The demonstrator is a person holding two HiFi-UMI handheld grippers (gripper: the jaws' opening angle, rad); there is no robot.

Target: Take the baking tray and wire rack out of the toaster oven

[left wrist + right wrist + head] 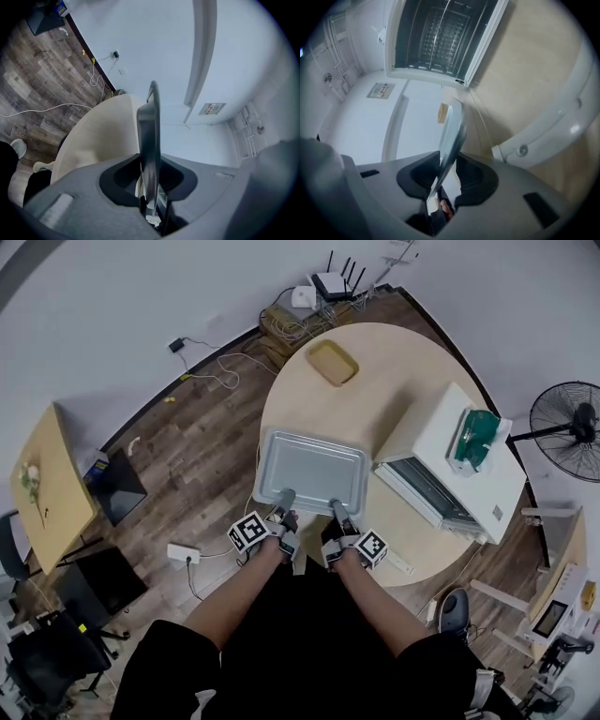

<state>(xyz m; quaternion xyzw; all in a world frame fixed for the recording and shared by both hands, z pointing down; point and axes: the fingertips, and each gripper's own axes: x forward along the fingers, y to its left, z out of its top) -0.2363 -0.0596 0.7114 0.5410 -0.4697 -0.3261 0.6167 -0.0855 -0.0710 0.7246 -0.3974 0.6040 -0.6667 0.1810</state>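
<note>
Oven: toaster oven (469,486) standing w/ door open, wire rack (440,35) sitting inside.
Tray: baking tray (311,470) hanging over table (394,371), left of oven.
Claws: left claw (284,498) & right claw (337,509) each pinching tray's near rim, arms reaching fwd.

Round pale-wood table (403,362), standing on a dark plank floor (178,442). On its far part, a small yellow dish (332,362). Toward its right side, a green folded item (478,432), kind unclear. Beyond the table, by the white wall, a white router (330,284) with black antennas, just above a tangle of cables (291,326). At far right, a black standing fan (570,423). On the floor off the table's near-left edge, a white power strip (184,553). At left, a side table (42,493) with a light wooden top, a black box (117,486) just beside it, a black chair (52,652) lower down.
</note>
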